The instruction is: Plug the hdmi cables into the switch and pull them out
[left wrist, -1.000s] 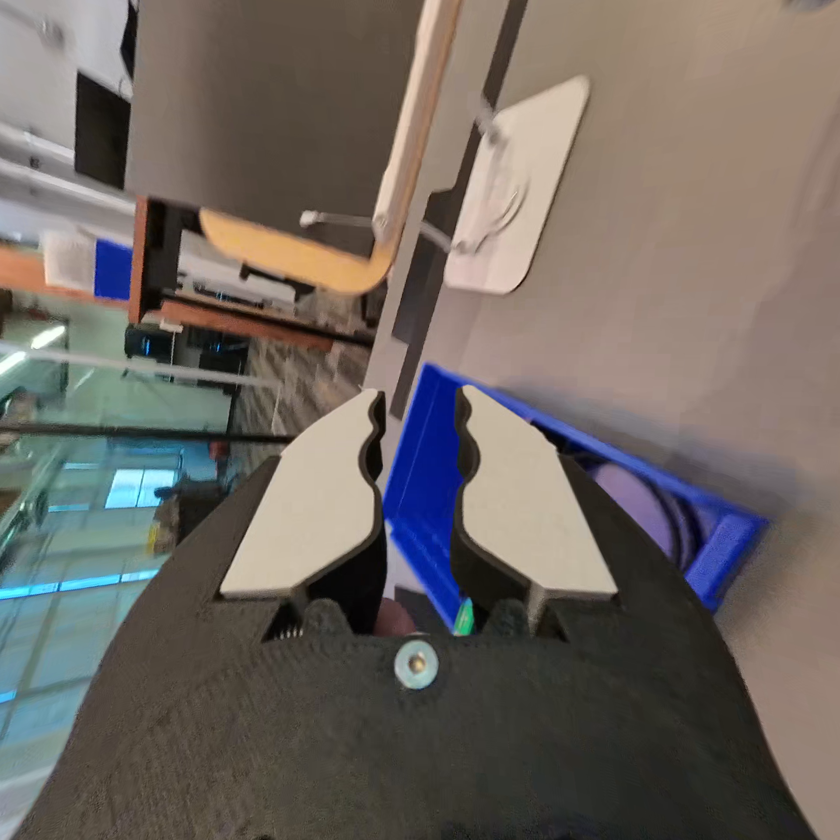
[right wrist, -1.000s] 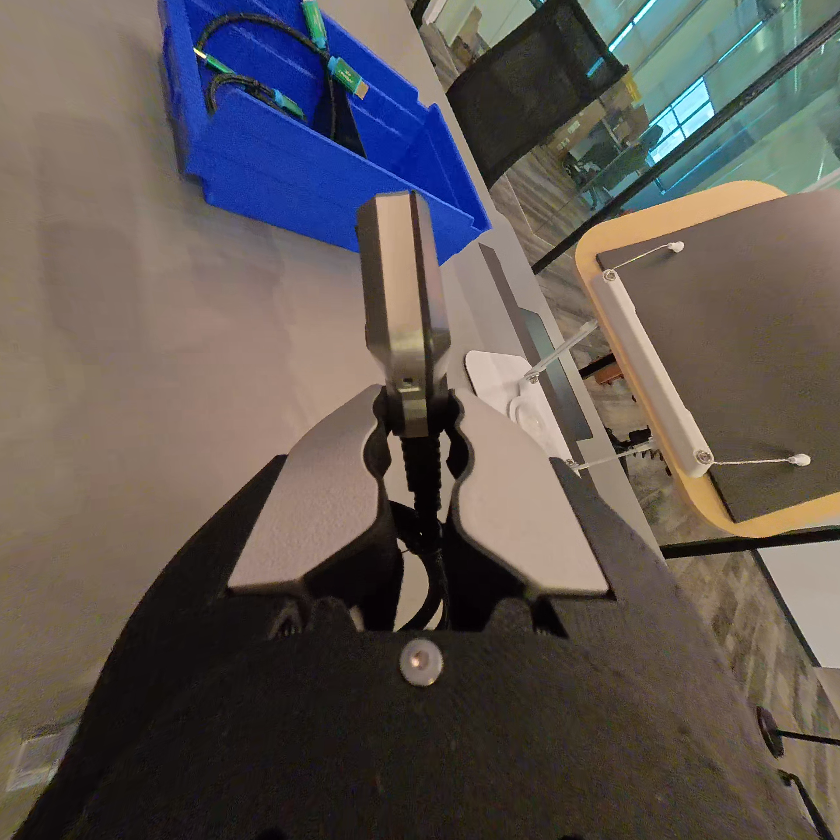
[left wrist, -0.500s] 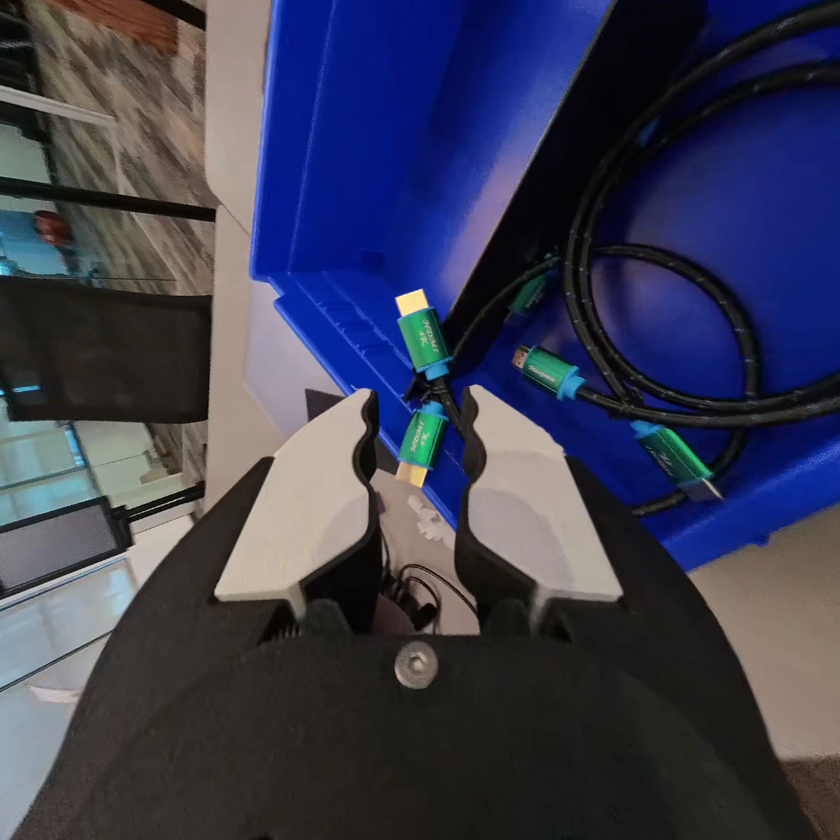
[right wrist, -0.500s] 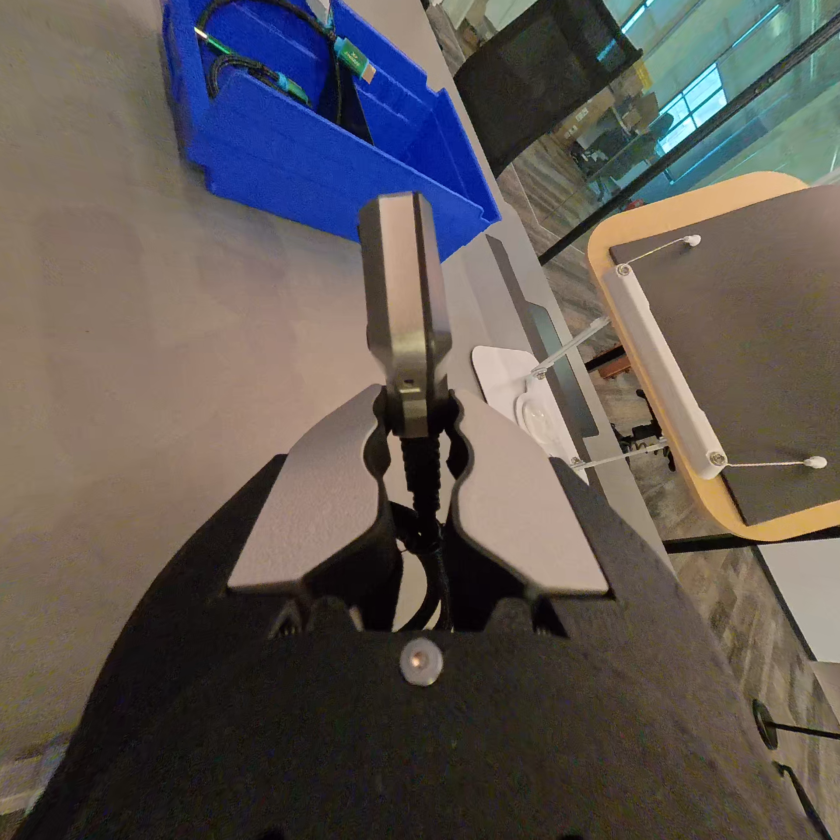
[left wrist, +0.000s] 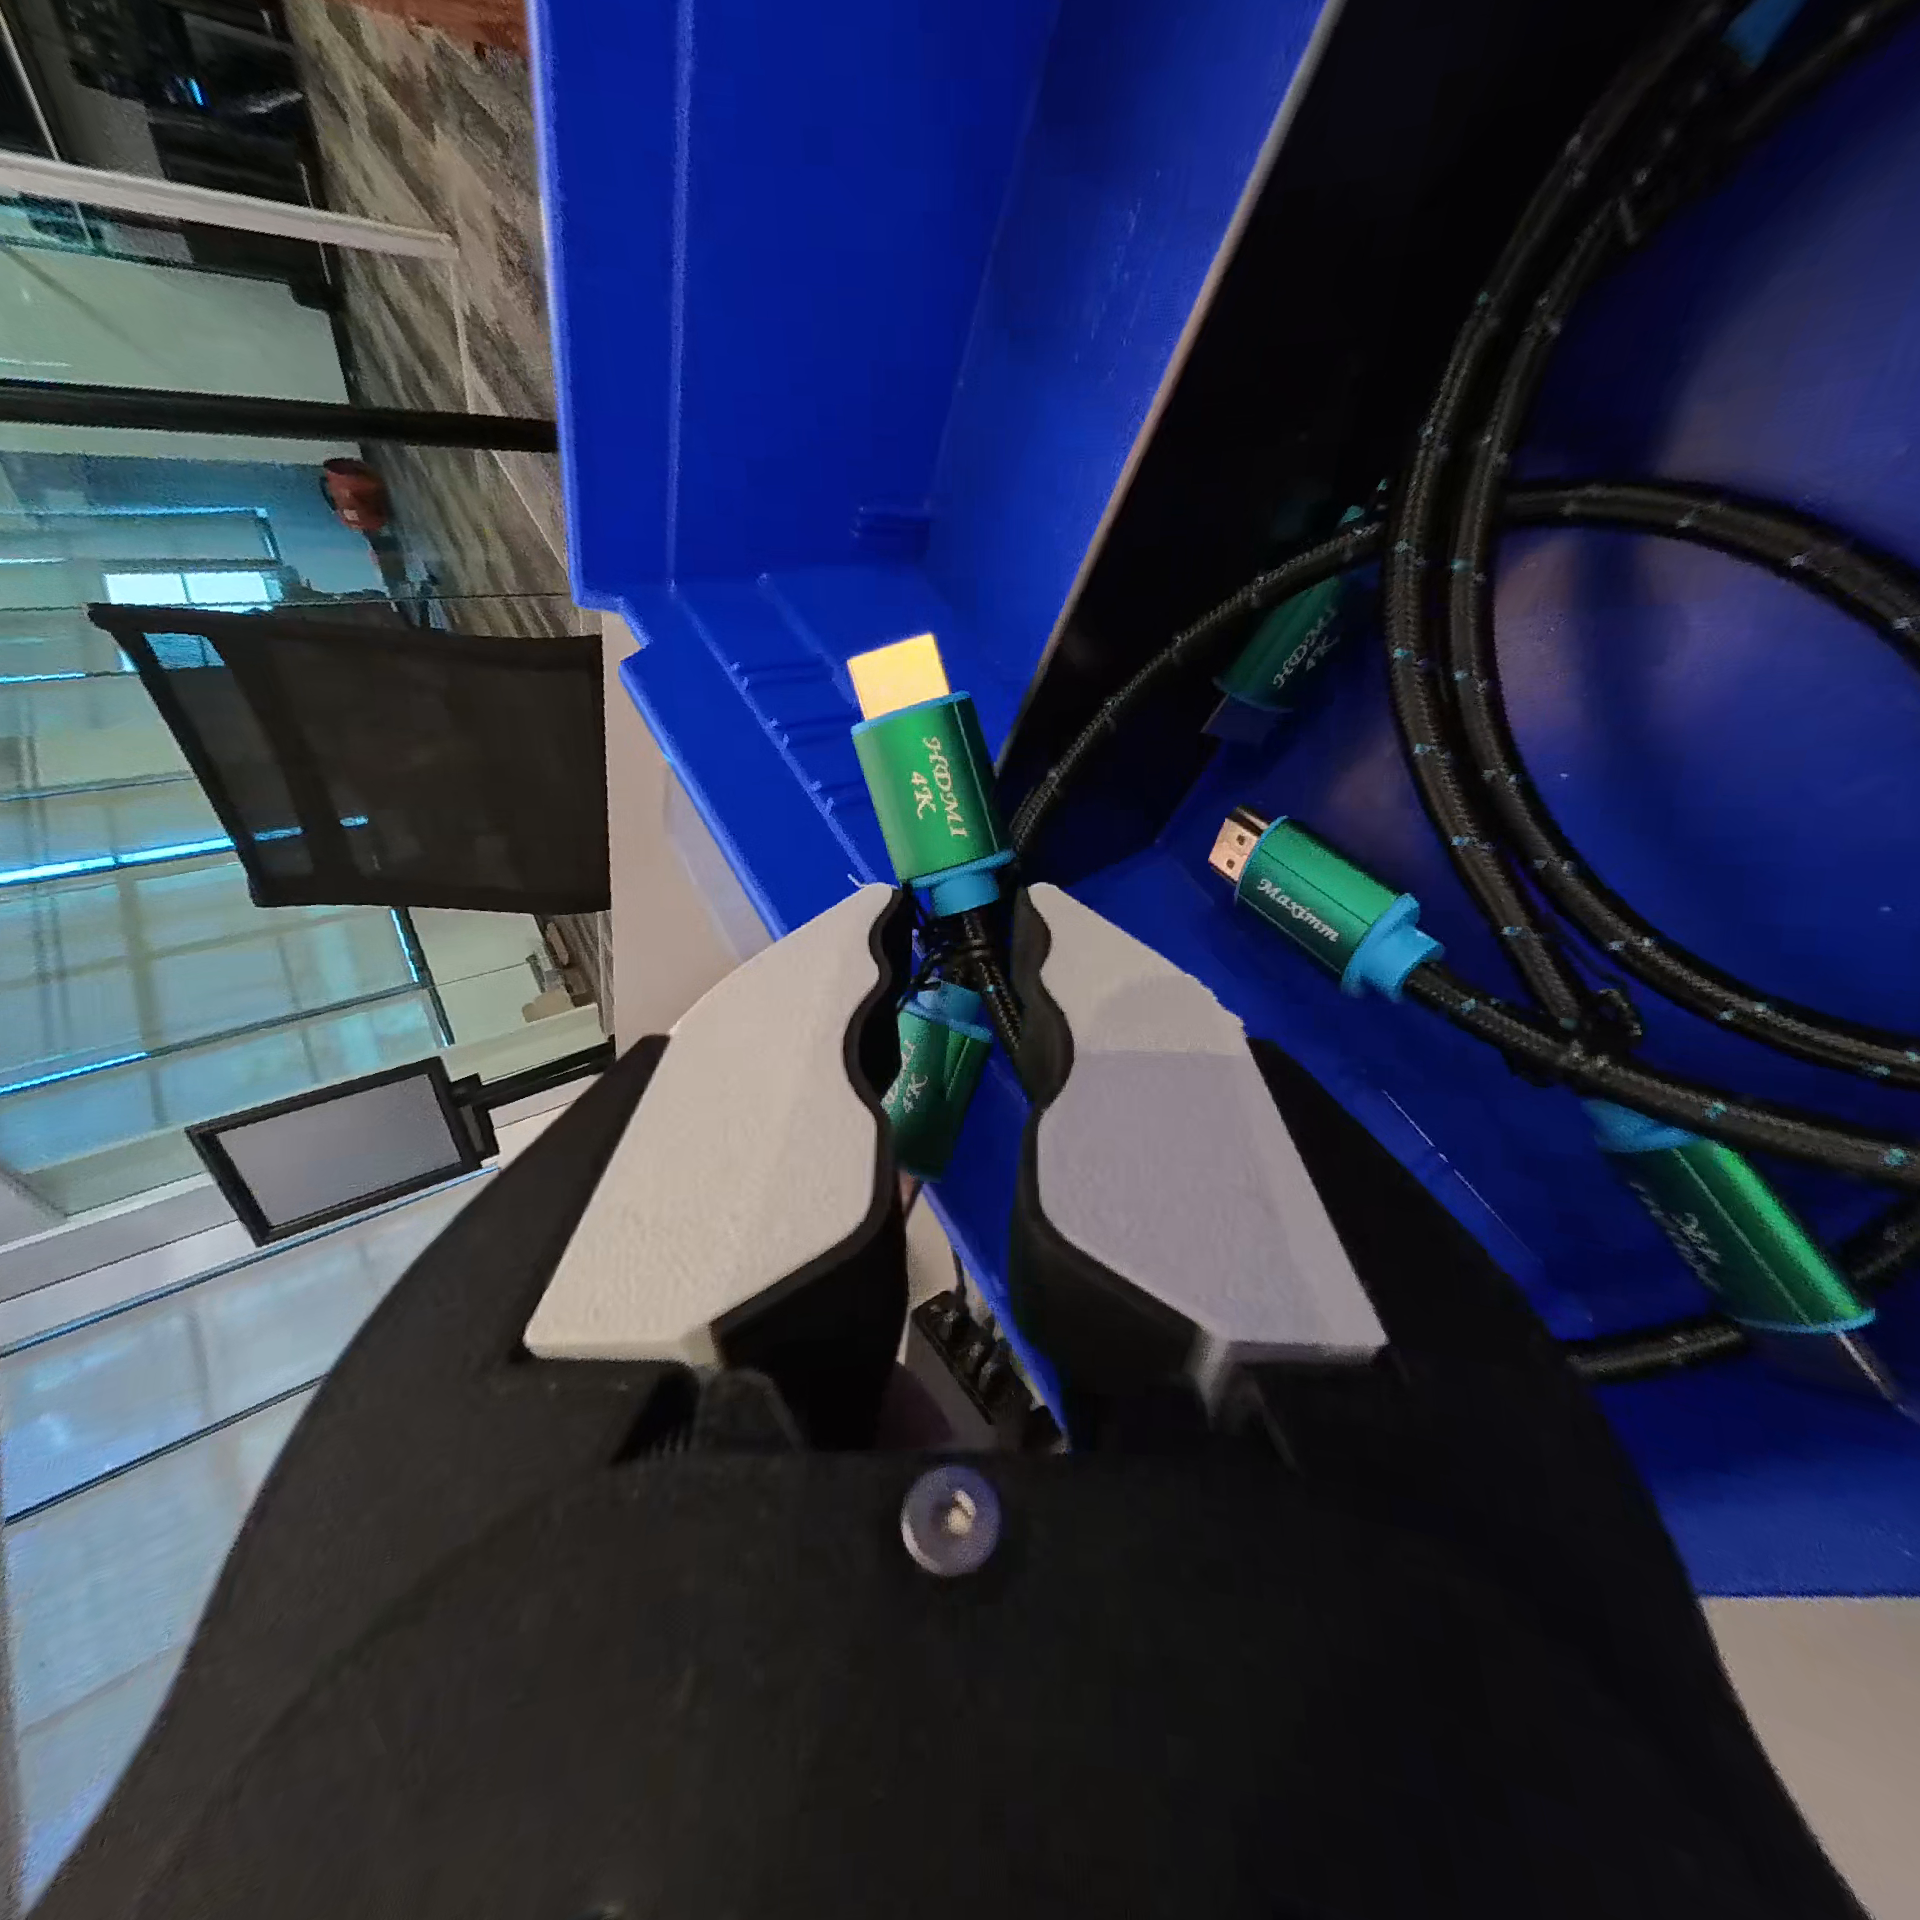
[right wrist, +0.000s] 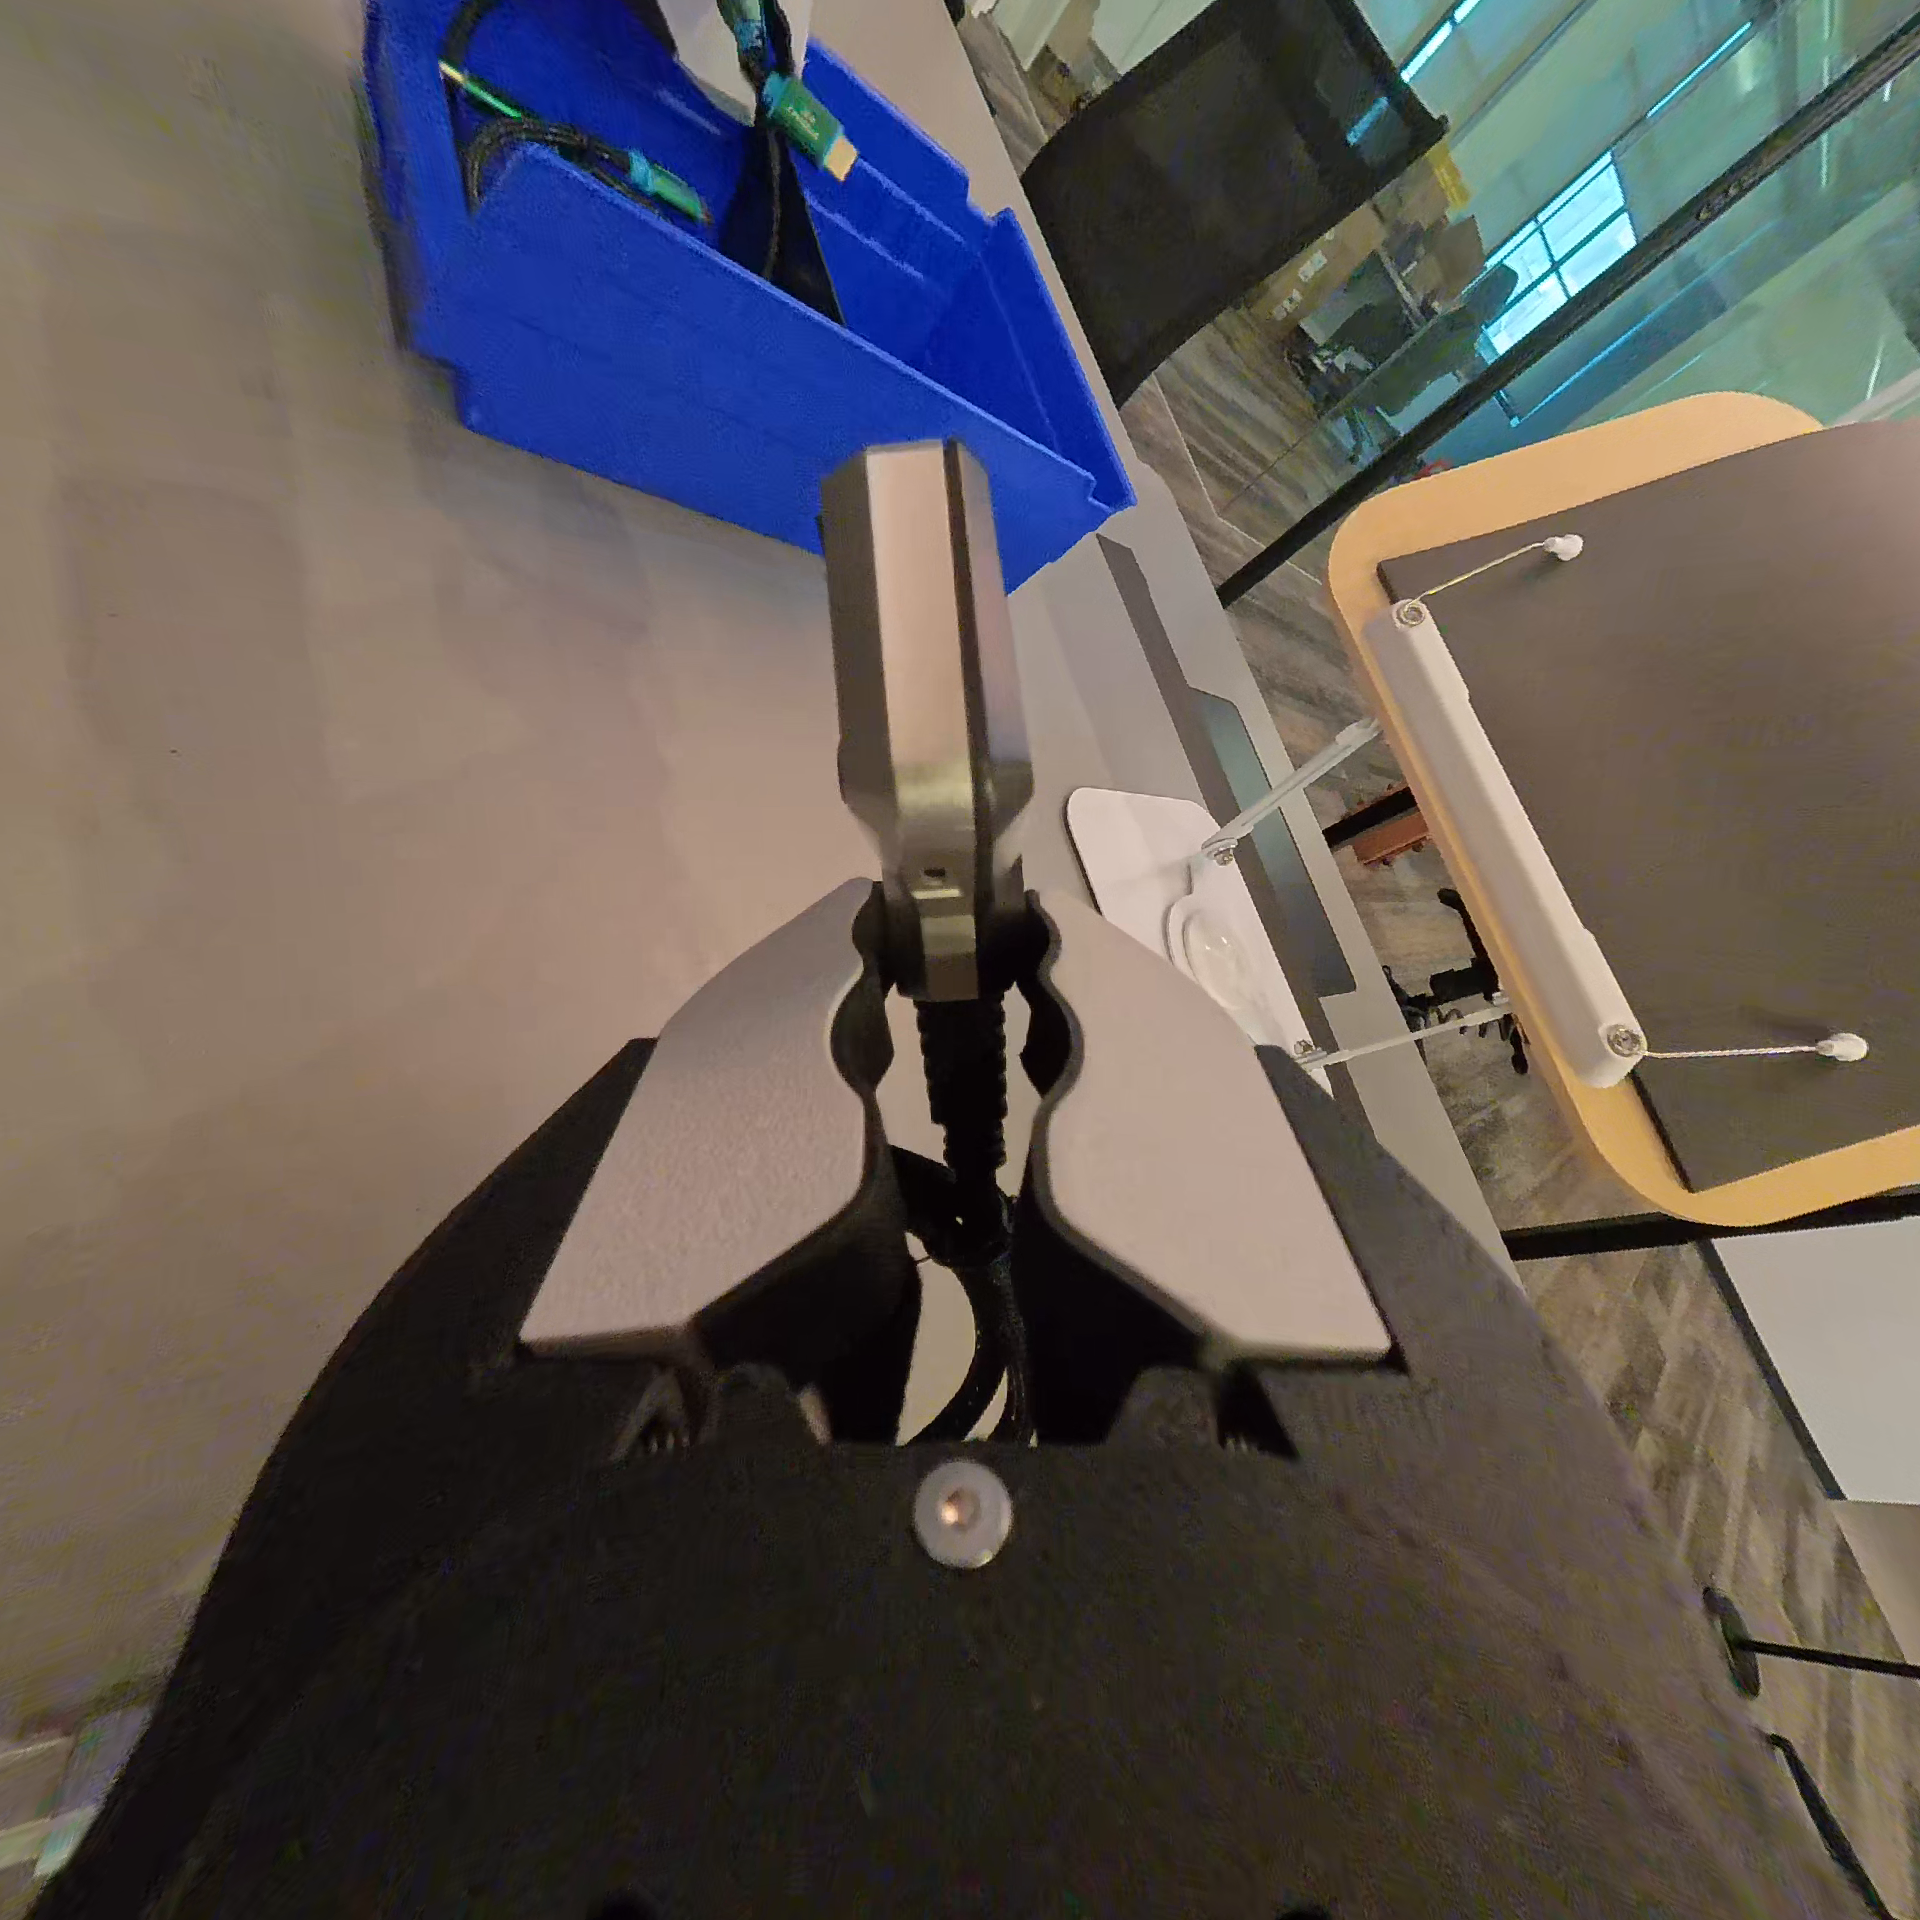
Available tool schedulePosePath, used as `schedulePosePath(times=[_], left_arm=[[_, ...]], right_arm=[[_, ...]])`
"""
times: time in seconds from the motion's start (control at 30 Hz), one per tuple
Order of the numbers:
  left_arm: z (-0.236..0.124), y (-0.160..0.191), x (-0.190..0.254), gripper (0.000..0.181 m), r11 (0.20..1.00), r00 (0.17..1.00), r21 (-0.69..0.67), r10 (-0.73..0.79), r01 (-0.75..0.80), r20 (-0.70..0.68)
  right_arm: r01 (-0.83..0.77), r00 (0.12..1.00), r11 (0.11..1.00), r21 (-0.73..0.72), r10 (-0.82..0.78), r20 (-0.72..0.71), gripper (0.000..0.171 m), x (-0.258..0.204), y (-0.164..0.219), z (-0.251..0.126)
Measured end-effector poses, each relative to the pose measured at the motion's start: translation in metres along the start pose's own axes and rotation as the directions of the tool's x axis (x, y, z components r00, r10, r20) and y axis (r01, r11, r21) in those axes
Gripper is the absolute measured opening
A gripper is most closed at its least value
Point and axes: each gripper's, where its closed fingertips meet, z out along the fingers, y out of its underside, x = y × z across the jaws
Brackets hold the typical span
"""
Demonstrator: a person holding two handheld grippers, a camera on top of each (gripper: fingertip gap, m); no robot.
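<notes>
A blue bin (left wrist: pixel 790 312) holds coiled black braided hdmi cables (left wrist: pixel 1455 675) with green plugs. One plug (left wrist: pixel 925 790) stands up at the bin's rim, gold tip up. My left gripper (left wrist: pixel 961 899) has its jaws drawn in on that cable just below the plug's blue collar. A second green plug (left wrist: pixel 920 1091) hangs between the fingers behind it. Two more plugs (left wrist: pixel 1320 904) lie in the bin. My right gripper (right wrist: pixel 951 914) is shut on the grey metal switch (right wrist: pixel 914 665) at its cable end and holds it upright over the table. The bin (right wrist: pixel 644 343) lies beyond it.
The grey table (right wrist: pixel 312 727) ends at an edge right of the bin. A white flat base (right wrist: pixel 1132 862) with a clear stand sits near that edge. A black chair (right wrist: pixel 1216 156) and a tan-edged dark table (right wrist: pixel 1662 727) stand beyond it. My hands' fingertips stand some 45 cm from each other.
My left gripper swung from the table's far side down to the bin, moved onto the upright plug's cable and narrowed its jaws. My right gripper, holding the switch, shifted only slightly.
</notes>
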Motion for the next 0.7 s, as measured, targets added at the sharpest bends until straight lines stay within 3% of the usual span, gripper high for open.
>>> schedulePosePath(times=[0.7], left_arm=[[-0.022, 0.011, -0.021, 0.017, 0.958, 0.962, 0.123, -0.242, 0.257, -0.129]], right_arm=[[-0.007, 1.000, 1.000, -0.005, 0.007, 0.004, 0.021, -0.001, 0.001, 0.003]])
